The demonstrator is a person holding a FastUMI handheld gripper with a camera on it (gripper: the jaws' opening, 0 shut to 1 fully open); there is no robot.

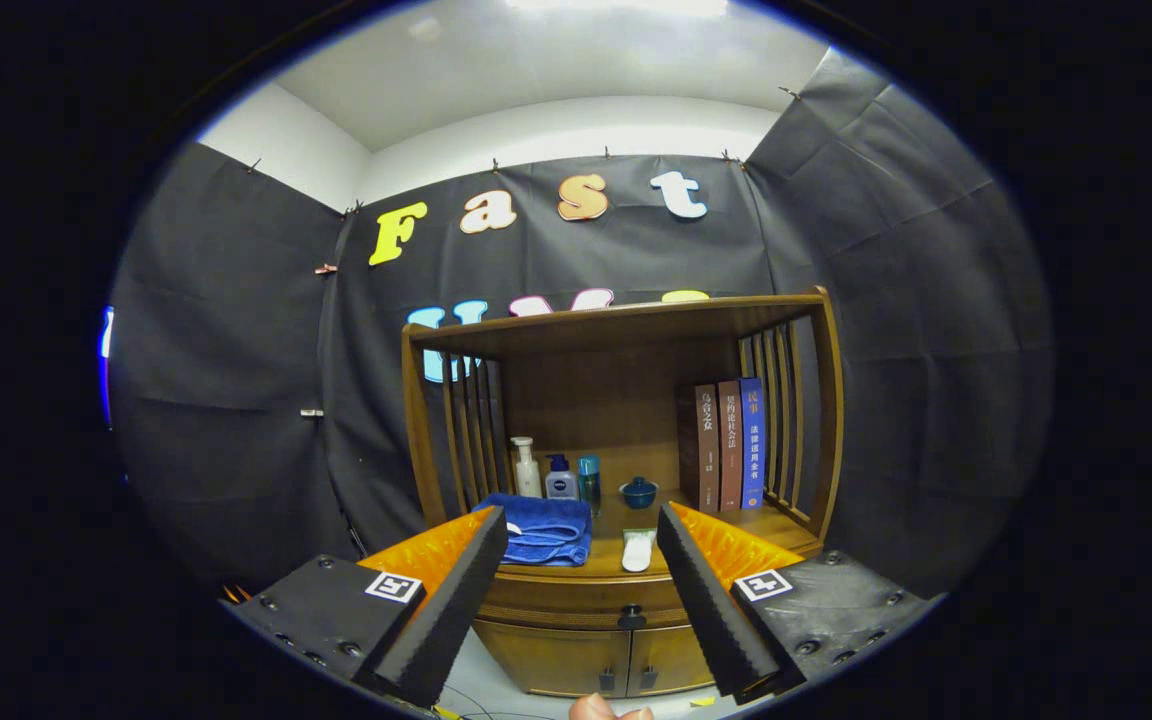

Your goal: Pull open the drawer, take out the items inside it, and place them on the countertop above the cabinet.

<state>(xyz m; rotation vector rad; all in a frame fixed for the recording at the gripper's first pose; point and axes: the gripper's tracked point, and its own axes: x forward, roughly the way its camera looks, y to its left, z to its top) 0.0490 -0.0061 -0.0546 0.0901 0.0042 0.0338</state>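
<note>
One wooden cabinet [586, 600] stands straight ahead of the fingers, its worktop [736, 525] carrying a folded blue towel [541, 530], three books [726, 445] at the far right, bottles [556, 475], a small blue bowl [638, 491] and a white item [638, 550]. Just under the worktop runs the drawer [576, 597], shut, long axis left to right, its dark knob [631, 619] between the fingers but well beyond them. The gripper [584, 570] gapes wide and holds nothing. Drawer contents are hidden; the lower cabinet doors are partly cut off.

Tongs [581, 600] with 2 ridged fingers, square tag markers, screwed mounting plates
</note>
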